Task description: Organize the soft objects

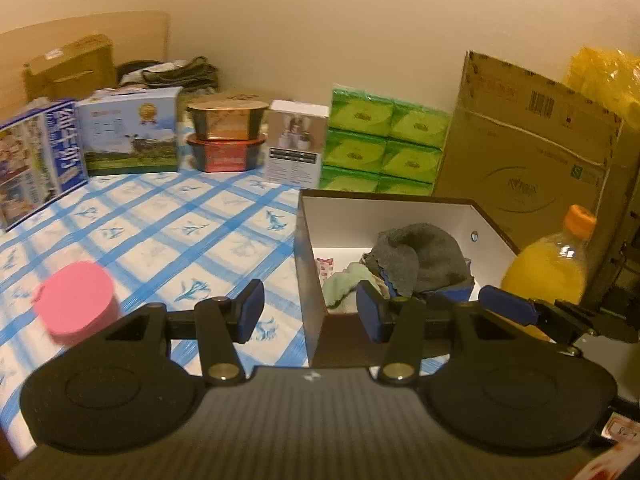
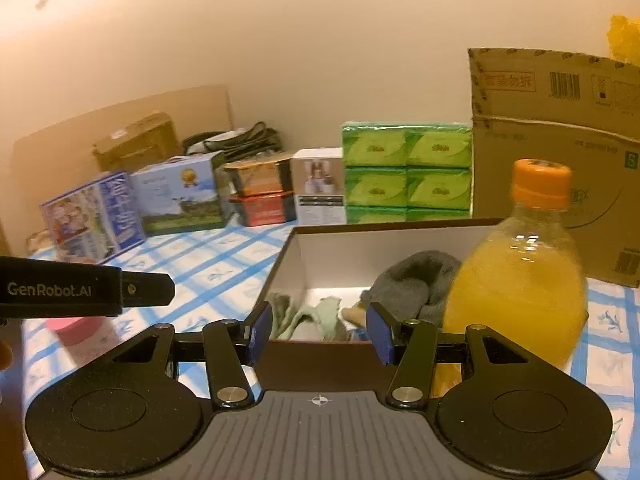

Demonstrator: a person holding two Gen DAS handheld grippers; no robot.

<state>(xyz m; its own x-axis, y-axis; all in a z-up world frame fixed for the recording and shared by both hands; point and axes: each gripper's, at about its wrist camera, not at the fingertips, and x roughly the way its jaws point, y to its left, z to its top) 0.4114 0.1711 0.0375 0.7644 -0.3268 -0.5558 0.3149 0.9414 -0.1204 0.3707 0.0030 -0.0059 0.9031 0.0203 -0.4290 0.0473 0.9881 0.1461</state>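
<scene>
Cloths already fill part of the open box [image 1: 308,240]: a grey knitted piece [image 1: 420,256], a pale green cloth [image 1: 344,286] and some further scraps I cannot name lie bunched on its white floor. No soft thing shows loose on the blue-checked table [image 1: 180,220], so the sorting looks mostly done; only a pink-lidded container [image 1: 76,300] stands out there, and it seems hard, not soft.

The left tool [image 1: 308,312] hovers over the box's near left corner, jaws about half apart with nothing between them. The right tool [image 2: 318,330] sits just before the box's near wall, also half apart and empty.

Room is tight on the right: an orange juice bottle [image 2: 520,280] stands just beside the box and near the right tool. Cartons and green tissue packs [image 1: 384,140] line the wall behind. The left side of the table lies open.
</scene>
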